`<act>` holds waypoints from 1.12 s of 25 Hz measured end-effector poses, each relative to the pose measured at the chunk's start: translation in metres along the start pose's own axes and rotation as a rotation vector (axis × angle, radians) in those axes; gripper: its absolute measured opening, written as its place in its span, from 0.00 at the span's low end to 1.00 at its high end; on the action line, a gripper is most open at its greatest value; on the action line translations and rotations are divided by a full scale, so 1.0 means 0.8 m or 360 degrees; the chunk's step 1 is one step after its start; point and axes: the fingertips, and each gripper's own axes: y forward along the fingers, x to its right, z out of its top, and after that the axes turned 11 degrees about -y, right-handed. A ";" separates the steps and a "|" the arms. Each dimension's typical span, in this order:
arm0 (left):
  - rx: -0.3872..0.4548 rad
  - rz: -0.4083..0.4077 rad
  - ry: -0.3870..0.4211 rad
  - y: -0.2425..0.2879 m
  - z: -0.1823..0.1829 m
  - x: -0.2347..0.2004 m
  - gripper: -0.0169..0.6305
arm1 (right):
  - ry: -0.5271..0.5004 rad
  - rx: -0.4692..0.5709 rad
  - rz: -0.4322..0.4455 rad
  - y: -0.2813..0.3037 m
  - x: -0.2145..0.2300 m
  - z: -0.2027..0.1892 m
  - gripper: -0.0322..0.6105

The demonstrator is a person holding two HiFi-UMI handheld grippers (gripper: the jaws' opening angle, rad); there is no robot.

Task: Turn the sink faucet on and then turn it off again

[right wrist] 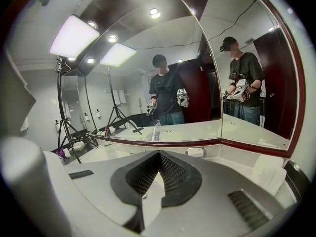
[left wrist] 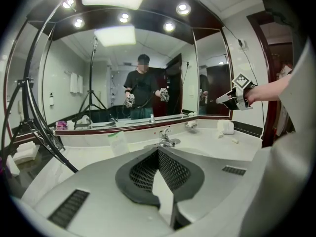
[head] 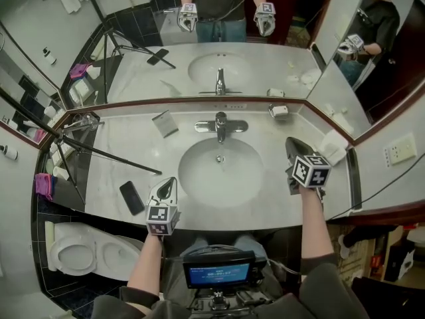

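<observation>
The chrome faucet (head: 221,126) stands behind the oval sink basin (head: 199,178) in the white marble counter; I see no water running. My left gripper (head: 170,181) is shut and empty at the counter's front edge, left of the basin. My right gripper (head: 293,142) is shut and empty too, raised over the counter right of the basin and apart from the faucet. In the left gripper view the faucet (left wrist: 168,139) lies straight beyond my shut left gripper (left wrist: 158,151), with the right gripper (left wrist: 236,98) up at the right. In the right gripper view, the shut right gripper (right wrist: 159,153) hides the faucet.
A black phone (head: 131,197) lies left of my left gripper. Black tripod legs (head: 99,153) cross the counter's left end. A small card (head: 165,123) and a soap dish (head: 279,110) flank the faucet. A folded white cloth (head: 332,146) sits far right. A toilet (head: 80,251) is below left.
</observation>
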 end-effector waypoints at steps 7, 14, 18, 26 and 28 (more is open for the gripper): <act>0.0020 0.0001 -0.0039 0.005 -0.001 0.003 0.03 | 0.0018 -0.0006 -0.0003 0.001 0.007 -0.008 0.05; 0.0020 0.0023 -0.0058 0.003 0.003 -0.001 0.03 | 0.0007 -0.0043 -0.0018 -0.001 0.013 -0.021 0.05; 0.0031 0.0025 -0.0084 0.008 0.008 -0.003 0.03 | -0.0006 -0.0078 -0.0021 0.000 0.016 -0.036 0.05; 0.0059 0.0041 -0.0061 0.028 0.033 -0.008 0.03 | -0.0011 -0.0199 -0.0031 0.001 0.010 -0.095 0.05; 0.0057 0.0030 -0.0039 0.035 0.040 -0.009 0.06 | -0.0005 -0.0250 -0.0040 0.000 0.008 -0.116 0.05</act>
